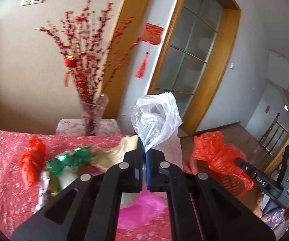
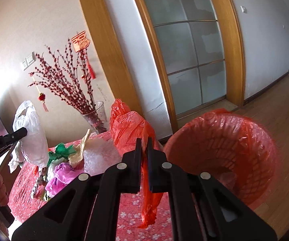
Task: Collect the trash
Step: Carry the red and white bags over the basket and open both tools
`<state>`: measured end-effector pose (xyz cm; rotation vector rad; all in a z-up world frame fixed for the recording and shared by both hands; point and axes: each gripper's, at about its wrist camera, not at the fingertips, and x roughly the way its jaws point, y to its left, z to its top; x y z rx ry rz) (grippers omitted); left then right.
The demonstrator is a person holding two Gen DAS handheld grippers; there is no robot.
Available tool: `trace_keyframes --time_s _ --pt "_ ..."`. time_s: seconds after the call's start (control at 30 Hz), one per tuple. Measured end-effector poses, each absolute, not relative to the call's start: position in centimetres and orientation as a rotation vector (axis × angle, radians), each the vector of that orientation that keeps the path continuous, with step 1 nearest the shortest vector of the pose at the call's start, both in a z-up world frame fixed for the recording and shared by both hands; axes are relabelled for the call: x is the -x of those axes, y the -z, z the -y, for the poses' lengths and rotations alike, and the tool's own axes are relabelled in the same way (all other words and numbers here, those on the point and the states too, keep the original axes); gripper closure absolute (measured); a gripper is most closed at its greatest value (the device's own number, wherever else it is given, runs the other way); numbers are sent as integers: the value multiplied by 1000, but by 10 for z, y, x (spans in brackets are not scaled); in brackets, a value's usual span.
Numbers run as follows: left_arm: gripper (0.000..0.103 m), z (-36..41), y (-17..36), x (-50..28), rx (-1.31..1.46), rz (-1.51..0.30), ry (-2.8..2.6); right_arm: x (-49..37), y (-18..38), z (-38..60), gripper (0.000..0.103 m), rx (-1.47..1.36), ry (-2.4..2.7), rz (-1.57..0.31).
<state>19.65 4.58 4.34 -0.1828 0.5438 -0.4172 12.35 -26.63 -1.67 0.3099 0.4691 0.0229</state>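
Clear crumpled plastic bag [image 1: 156, 116] pinched in left gripper [image 1: 144, 150], raised above the red floral tablecloth [image 1: 3, 160]. Right gripper [image 2: 143, 146] clamps orange-red plastic bag [image 2: 130, 128] at table's right edge, beside red-lined round bin [image 2: 224, 140].

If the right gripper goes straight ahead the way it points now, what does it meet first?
Apart from the red plastic bag that the right gripper already holds, probably the white wall beside the glass door. The lined trash basket lies right of that line. Depth is unclear.
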Motion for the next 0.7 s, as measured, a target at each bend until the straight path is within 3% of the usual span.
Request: trace_keyframes --time_s 0.7 --pt "99 157 -28 -232 194 -633 820 -89 5 384 97 -415 315 -354"
